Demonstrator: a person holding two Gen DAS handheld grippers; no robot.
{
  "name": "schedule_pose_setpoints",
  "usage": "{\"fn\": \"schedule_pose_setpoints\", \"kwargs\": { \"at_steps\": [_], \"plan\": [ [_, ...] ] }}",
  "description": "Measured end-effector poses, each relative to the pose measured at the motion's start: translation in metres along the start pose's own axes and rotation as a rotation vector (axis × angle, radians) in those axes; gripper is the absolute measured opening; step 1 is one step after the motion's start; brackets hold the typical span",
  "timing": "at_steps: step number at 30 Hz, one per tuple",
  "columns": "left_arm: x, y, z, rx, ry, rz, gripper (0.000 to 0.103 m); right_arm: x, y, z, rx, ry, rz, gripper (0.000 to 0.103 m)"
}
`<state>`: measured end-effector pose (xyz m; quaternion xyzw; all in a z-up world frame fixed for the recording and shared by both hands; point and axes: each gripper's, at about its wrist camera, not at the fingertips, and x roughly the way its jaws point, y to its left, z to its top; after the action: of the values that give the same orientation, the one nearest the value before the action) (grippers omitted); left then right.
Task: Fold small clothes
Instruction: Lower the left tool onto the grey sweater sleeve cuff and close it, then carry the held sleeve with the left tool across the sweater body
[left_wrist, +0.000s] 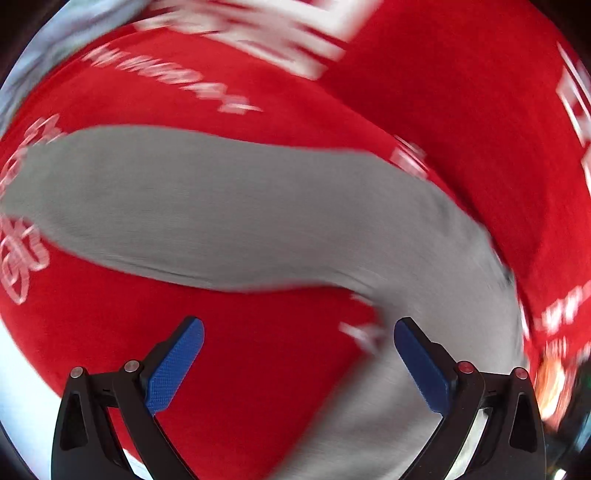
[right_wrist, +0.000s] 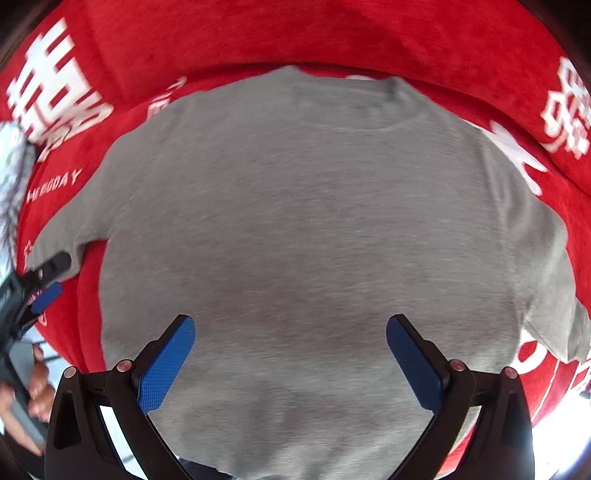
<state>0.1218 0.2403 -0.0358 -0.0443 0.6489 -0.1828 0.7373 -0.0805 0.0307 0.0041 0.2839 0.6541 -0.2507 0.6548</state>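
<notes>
Your right gripper (right_wrist: 290, 350) is spread wide, empty, over the grey T-shirt (right_wrist: 295, 221) lying flat on the red cloth (right_wrist: 332, 33). Your left gripper (left_wrist: 298, 358) is spread too, near the shirt's sleeve (left_wrist: 221, 210), holding nothing.

The small gray T-shirt (right_wrist: 295, 229) lies flat and spread out on a red cloth (right_wrist: 332, 33) with white writing. Its neck points away, and both short sleeves stick out.

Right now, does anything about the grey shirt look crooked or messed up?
Nothing stands out. The grey T-shirt lies spread flat on the red cloth, collar away from the open right gripper, both sleeves out and unfolded.
</notes>
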Motion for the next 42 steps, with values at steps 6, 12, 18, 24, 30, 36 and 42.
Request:
{"fn": "schedule_pose_setpoints", "kwargs": {
  "at_steps": [6, 12, 18, 24, 30, 36, 42],
  "plan": [
    [0.005, 0.097, 0.019, -0.254, -0.070, -0.024, 0.103, 0.010, 0.039, 0.003, -0.071, 0.015, 0.013, 0.103],
    [-0.001, 0.111, 0.035, -0.299, -0.164, -0.098, 0.103, 0.012, 0.071, 0.006, -0.127, 0.016, 0.021, 0.103],
    [-0.007, 0.113, 0.054, -0.320, -0.231, -0.071, 0.087, 0.010, 0.086, 0.010, -0.164, 0.009, 0.023, 0.103],
    [-0.009, 0.129, 0.055, -0.286, -0.209, -0.003, 0.006, 0.011, 0.088, 0.010, -0.164, 0.001, 0.027, 0.103],
    [-0.037, 0.109, 0.054, -0.131, -0.251, -0.061, 0.006, 0.007, 0.078, 0.006, -0.118, -0.011, 0.031, 0.103],
    [-0.060, 0.080, 0.053, -0.051, -0.261, -0.118, 0.006, -0.004, 0.059, 0.003, -0.057, -0.048, 0.038, 0.103],
    [-0.074, 0.075, 0.060, -0.055, -0.276, -0.105, 0.005, -0.009, 0.033, -0.003, -0.024, -0.093, 0.042, 0.103]
  ]
}}
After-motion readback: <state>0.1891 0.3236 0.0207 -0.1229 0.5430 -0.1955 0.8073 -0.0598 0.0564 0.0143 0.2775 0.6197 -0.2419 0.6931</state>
